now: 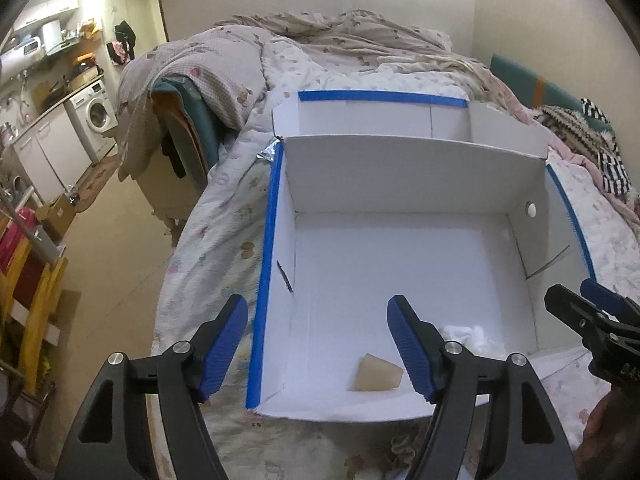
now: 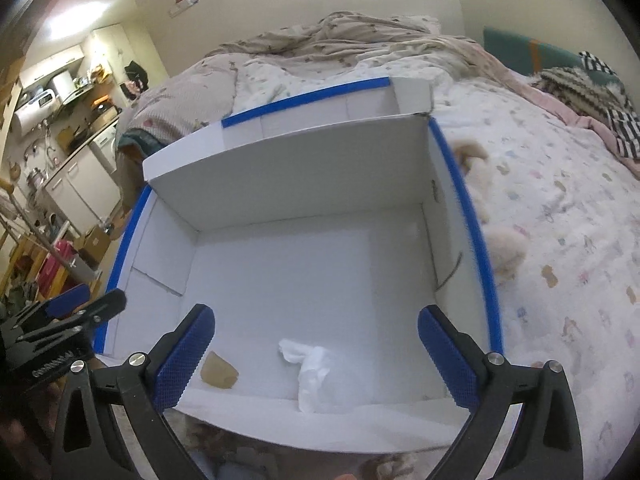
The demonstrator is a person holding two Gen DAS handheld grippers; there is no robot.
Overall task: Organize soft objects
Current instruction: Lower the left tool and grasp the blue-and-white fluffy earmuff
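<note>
A white cardboard box [image 1: 400, 172] with blue-taped rims lies open on the bed; it also shows in the right wrist view [image 2: 280, 176]. Inside, near its front wall, lie a small beige soft piece [image 1: 376, 378] [image 2: 218, 370] and a crumpled white cloth [image 2: 316, 372] [image 1: 472, 336]. My left gripper [image 1: 316, 344] is open and empty above the box's front left corner. My right gripper [image 2: 316, 356] is open and empty above the white cloth. A cream plush toy [image 2: 506, 248] lies on the bed right of the box.
The bed [image 2: 560, 220] carries a rumpled quilt [image 1: 320, 40] at the back and striped clothes [image 2: 592, 92] at the far right. Left of the bed is open floor [image 1: 112, 216], a chair draped with bedding [image 1: 176, 112], and kitchen cabinets with a washing machine [image 1: 96, 112].
</note>
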